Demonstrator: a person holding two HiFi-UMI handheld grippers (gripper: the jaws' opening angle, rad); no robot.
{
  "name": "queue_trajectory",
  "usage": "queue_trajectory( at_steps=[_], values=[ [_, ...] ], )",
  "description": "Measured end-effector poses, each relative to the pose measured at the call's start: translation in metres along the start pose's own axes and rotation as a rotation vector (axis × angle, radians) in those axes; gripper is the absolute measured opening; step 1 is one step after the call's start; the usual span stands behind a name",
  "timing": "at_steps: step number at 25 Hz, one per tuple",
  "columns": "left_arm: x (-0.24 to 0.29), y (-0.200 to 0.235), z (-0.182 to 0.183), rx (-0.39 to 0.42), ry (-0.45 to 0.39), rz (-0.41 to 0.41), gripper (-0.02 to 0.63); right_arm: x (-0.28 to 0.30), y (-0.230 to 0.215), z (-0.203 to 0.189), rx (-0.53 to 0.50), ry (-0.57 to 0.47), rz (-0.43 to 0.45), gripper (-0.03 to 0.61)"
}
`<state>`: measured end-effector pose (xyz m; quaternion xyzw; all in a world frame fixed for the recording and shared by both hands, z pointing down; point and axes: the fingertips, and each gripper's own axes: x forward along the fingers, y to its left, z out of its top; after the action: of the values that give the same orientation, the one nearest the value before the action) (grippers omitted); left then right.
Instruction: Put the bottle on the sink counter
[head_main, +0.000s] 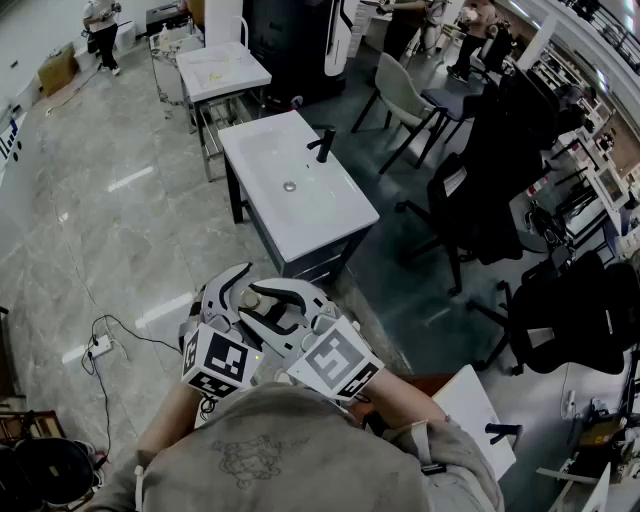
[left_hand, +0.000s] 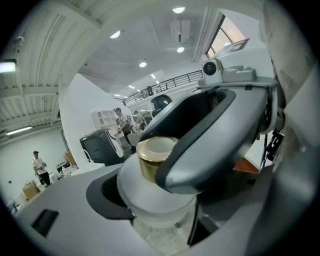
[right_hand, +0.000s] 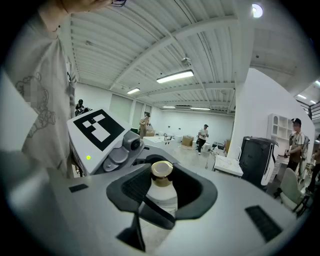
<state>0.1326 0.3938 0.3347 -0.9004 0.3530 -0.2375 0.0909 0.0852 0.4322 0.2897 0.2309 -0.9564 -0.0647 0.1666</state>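
Observation:
Close in front of my chest I hold a clear bottle (head_main: 252, 297) with a gold cap. My right gripper (head_main: 278, 305) is shut on the bottle (right_hand: 162, 195), its dark pads (right_hand: 132, 187) pressing on both sides below the cap. My left gripper (head_main: 232, 292) stands wide open around the same bottle (left_hand: 155, 157), and the right gripper's jaw crosses the left gripper view. Ahead on the floor stands the white sink counter (head_main: 268, 150) with a black faucet (head_main: 322, 143) and a drain.
Beyond the sink counter stands a second white table (head_main: 222, 70). Black office chairs (head_main: 480, 190) and a pale chair (head_main: 405, 95) crowd the right side. A cable and power strip (head_main: 100, 346) lie on the grey floor at left. A person (head_main: 102, 30) stands far back left.

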Motion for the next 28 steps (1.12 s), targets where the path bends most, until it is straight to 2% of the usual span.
queue_trajectory(
  at_steps=[28],
  values=[
    [0.059, 0.004, 0.001, -0.004, 0.057, 0.047, 0.328, -0.01, -0.05, -0.032, 0.012, -0.028, 0.028, 0.137]
  ],
)
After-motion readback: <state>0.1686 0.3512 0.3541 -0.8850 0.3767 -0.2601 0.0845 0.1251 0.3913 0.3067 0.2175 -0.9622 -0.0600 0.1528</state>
